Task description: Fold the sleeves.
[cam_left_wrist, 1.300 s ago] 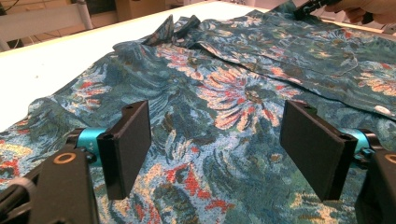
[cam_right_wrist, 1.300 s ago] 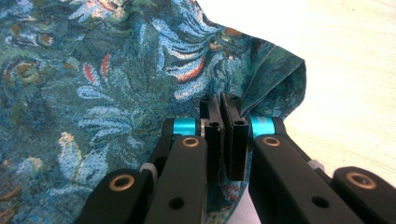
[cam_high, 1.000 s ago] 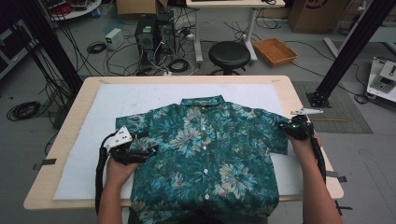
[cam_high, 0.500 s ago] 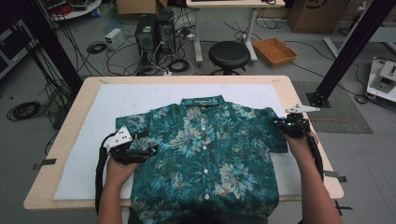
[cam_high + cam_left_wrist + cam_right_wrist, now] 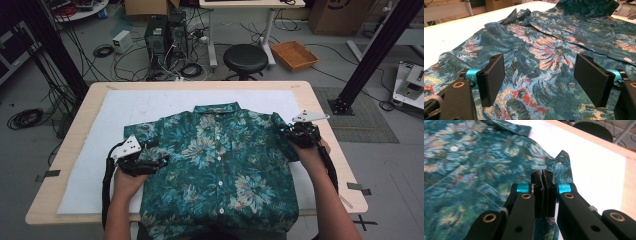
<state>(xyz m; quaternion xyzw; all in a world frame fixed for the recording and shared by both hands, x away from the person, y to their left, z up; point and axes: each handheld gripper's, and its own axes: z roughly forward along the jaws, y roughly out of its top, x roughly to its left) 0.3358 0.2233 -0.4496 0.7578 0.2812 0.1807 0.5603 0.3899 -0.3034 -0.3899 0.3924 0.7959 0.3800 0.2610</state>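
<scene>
We pinch the floral shirt's (image 5: pixel 220 165) right sleeve (image 5: pixel 561 165) in our right gripper (image 5: pixel 543 178), jaws clenched on it to fold it inward, while our left gripper (image 5: pixel 539 80) hovers jaws-apart over the left sleeve, shirt spread mid-worktop (image 5: pixel 75 130).

High view looks down from above; both claw views skim low, sharing the shirt (image 5: pixel 220 165)

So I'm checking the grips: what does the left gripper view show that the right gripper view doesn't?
Left gripper view: the left hand-held gripper, jaws wide apart above the floral shirt's front, holding nothing. Right gripper view: the right hand-held gripper shut on the shirt's sleeve edge, and a black stool. Both: the shirt on the white mat.
</scene>
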